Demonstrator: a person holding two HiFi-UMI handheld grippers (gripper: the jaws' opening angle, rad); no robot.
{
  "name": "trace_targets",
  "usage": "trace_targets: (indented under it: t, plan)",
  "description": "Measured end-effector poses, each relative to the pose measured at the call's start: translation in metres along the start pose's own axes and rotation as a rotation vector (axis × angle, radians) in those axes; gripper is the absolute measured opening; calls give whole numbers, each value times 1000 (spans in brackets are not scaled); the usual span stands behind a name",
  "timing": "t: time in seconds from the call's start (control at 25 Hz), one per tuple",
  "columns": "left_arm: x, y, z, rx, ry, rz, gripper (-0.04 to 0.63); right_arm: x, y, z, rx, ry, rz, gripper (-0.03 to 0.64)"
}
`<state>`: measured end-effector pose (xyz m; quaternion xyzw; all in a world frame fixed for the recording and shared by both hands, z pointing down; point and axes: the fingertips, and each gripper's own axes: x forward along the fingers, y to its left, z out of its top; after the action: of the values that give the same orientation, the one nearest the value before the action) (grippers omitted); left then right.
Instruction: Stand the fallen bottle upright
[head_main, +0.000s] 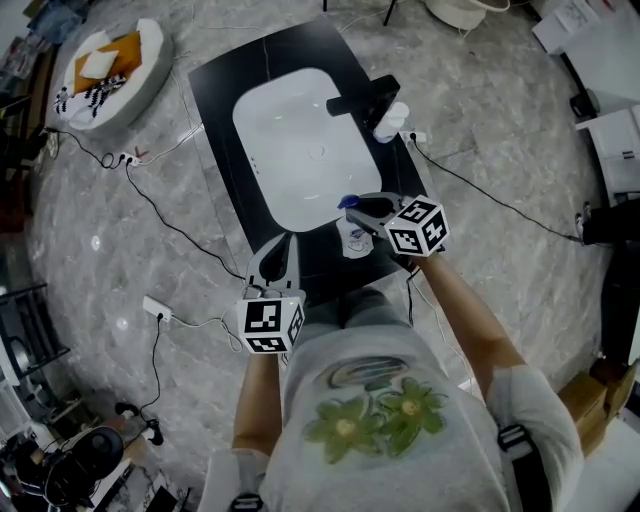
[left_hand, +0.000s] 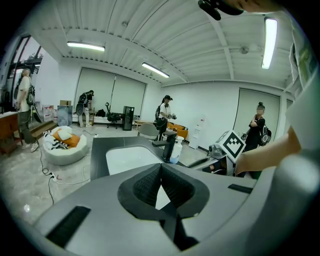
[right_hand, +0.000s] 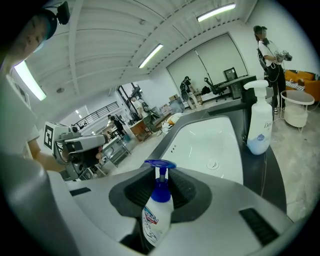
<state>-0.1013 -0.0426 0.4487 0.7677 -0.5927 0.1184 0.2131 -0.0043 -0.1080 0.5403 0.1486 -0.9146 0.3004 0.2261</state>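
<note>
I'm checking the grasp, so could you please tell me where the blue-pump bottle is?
The bottle is gripped between the fingers of the right gripper, by the sink's near right corner in the head view.

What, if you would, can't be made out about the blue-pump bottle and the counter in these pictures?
Right gripper view: base of the bottle, cut off by the right gripper; contact with the counter unclear.
Head view: most of the bottle, under the right gripper.
Both views: the label print, too small.
Head view: the counter's near edge, behind the left gripper and the person's torso.
</note>
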Motion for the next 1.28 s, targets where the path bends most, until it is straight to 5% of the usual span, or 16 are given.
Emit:
trace_targets:
  t: [1.28]
  plan:
    - [-25,-17,-6,33,-16,1,18,-32,30,-6,-155,-120,-83,100]
